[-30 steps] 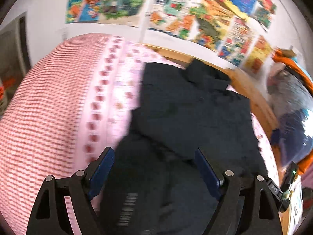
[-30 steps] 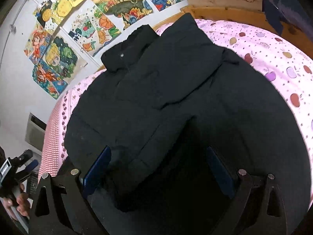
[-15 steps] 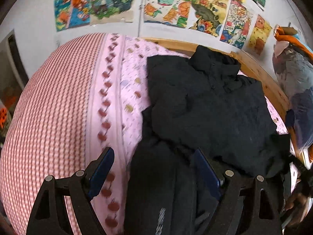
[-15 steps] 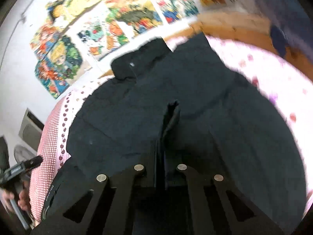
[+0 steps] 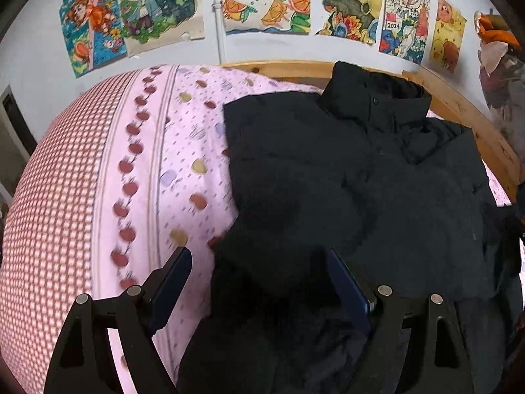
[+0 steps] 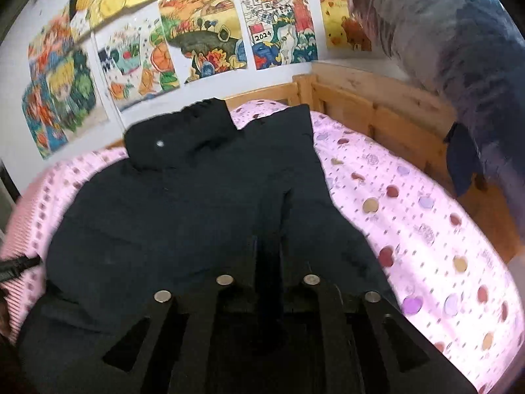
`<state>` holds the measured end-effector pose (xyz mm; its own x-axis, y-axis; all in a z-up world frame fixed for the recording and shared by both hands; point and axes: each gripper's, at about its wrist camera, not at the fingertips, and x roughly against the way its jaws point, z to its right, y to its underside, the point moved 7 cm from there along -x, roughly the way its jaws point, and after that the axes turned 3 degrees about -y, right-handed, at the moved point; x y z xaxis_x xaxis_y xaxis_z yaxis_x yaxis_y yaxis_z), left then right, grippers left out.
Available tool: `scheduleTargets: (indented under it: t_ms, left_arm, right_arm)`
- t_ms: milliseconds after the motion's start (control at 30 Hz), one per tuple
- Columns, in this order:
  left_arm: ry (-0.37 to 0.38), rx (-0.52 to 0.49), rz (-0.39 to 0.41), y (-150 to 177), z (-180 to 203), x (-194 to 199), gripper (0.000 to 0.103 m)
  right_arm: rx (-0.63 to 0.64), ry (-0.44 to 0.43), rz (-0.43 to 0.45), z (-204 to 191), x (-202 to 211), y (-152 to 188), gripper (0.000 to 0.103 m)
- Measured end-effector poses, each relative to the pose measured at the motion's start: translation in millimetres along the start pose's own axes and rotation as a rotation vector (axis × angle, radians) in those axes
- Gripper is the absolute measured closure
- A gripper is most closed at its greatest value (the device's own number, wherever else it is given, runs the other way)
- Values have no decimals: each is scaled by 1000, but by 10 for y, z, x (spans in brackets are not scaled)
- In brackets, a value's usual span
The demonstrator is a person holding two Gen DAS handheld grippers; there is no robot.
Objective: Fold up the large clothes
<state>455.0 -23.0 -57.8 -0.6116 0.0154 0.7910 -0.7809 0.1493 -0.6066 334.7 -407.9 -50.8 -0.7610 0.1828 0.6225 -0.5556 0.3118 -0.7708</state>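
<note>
There was one black jacket (image 5: 344, 177) (image 6: 183, 203); it had one collar (image 5: 374, 98) with one small snap button (image 6: 159, 143) showing; one pink bedsheet (image 5: 183, 164) lay beneath it; one red-checked cover (image 5: 49, 203) sat at the side; one wooden bed frame (image 6: 377, 105) ran along the edge; two grippers were in view, the left gripper (image 5: 259, 259) with two blue-padded fingers and the right gripper (image 6: 267, 256) with two fingers; at least six drawings (image 5: 262, 0) hung on the wall, though blur made the exact number uncertain.
</note>
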Motion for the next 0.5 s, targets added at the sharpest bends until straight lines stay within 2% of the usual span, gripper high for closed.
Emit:
scheduleTargets:
  t_ms: [100,167,267,400,500]
  left_arm:
    - [-13,-21,-6,-29,84,-158,20]
    - [-43,-50,-55,24,131,-331,19]
    - [-45,-59,-107,138,156,-540,17]
    - [10,17,-165,238,71,-737,1]
    - [90,85,-248,312,-5,-898,0]
  right_arm:
    - [51,11,76,-186,46,-80,40]
    - [95,-14,73,-343,22,-87,38]
    - [178,-32,-8,-528,-196,26,38]
    - [170,-23,-130,-496,-528,299,38]
    - [134,-32,-164,-447,-654,387,37]
